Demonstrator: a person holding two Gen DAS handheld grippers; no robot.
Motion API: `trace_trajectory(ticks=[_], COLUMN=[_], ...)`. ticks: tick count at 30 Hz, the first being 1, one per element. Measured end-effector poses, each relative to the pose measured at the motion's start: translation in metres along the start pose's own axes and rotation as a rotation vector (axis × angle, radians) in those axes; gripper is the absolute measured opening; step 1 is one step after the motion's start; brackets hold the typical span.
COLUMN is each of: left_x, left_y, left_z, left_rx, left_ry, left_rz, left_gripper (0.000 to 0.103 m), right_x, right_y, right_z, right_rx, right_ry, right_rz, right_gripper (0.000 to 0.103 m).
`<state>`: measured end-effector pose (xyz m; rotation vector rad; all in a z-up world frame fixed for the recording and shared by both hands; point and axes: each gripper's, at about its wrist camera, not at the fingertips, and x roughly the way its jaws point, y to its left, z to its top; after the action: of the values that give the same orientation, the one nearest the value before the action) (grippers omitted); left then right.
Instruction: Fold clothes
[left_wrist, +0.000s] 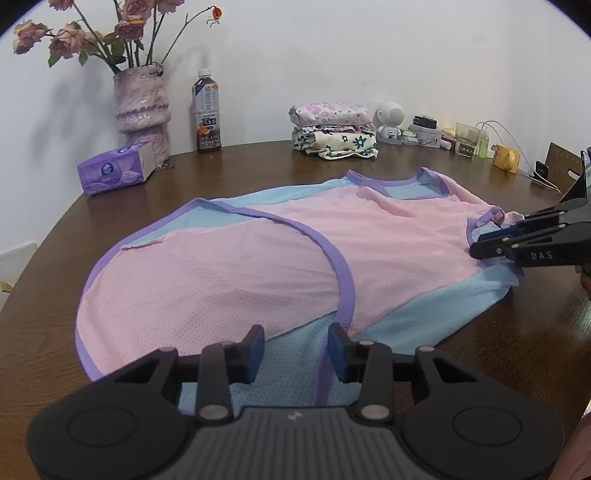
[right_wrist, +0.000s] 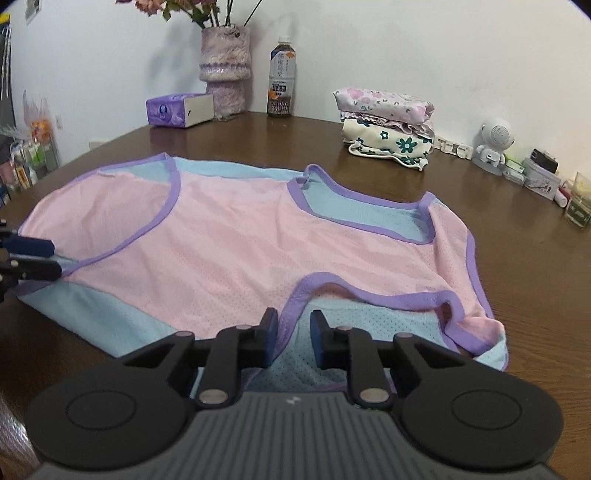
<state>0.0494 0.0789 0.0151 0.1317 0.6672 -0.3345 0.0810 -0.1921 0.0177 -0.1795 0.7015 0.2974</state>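
A pink and light-blue mesh vest (left_wrist: 258, 258) (right_wrist: 240, 240) with purple trim lies spread flat on the brown wooden table (left_wrist: 517, 350) (right_wrist: 517, 258). My left gripper (left_wrist: 296, 350) sits low over its near edge. The jaws stand apart, with blue mesh and a purple trim strip between them, untouched by the pads. The right wrist view shows the left gripper (right_wrist: 55, 258) at the vest's left edge. My right gripper (right_wrist: 293, 332) is at an armhole, jaws narrowly apart around the purple trim with a gap still showing. In the left wrist view the right gripper (left_wrist: 476, 245) is at the far right edge.
A stack of folded floral clothes (left_wrist: 334, 131) (right_wrist: 388, 122) stands at the back by the wall. Left of it are a drink bottle (left_wrist: 207, 110) (right_wrist: 281, 77), a vase of flowers (left_wrist: 142, 110) (right_wrist: 225, 59) and a purple tissue box (left_wrist: 116, 168) (right_wrist: 179, 109). A white toy robot (left_wrist: 389, 122) (right_wrist: 493, 144) and small clutter line the back right.
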Motion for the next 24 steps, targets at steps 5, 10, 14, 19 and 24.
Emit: trace_trajectory(ticks=[5,10,14,19,24], left_x=[0.000,0.019,0.042,0.044,0.046], left_y=[-0.010,-0.039,-0.053,-0.040,-0.029], left_z=[0.017,0.043,0.044,0.039,0.071], left_rx=[0.046,0.164,0.237,0.206,0.229], left_ry=[-0.038,-0.052,0.014,0.050,-0.001], left_rz=[-0.016,-0.095,-0.125,-0.140,-0.151], left_gripper=[0.035,0.035,0.035,0.035,0.035], right_x=[-0.010,-0.007,0.012,0.019,0.013], right_y=[0.001,-0.003,-0.001,-0.014,-0.024], right_z=[0.005,0.021,0.026,0.018,0.047], right_rx=[0.028,0.030,-0.016,0.014,0.029], right_ry=[-0.020,-0.079,-0.033,0.015,-0.026], right_rz=[0.039,0.011,0.028,0.043,0.160], right_gripper=[0.020,0.020,0.020,0.020,0.022])
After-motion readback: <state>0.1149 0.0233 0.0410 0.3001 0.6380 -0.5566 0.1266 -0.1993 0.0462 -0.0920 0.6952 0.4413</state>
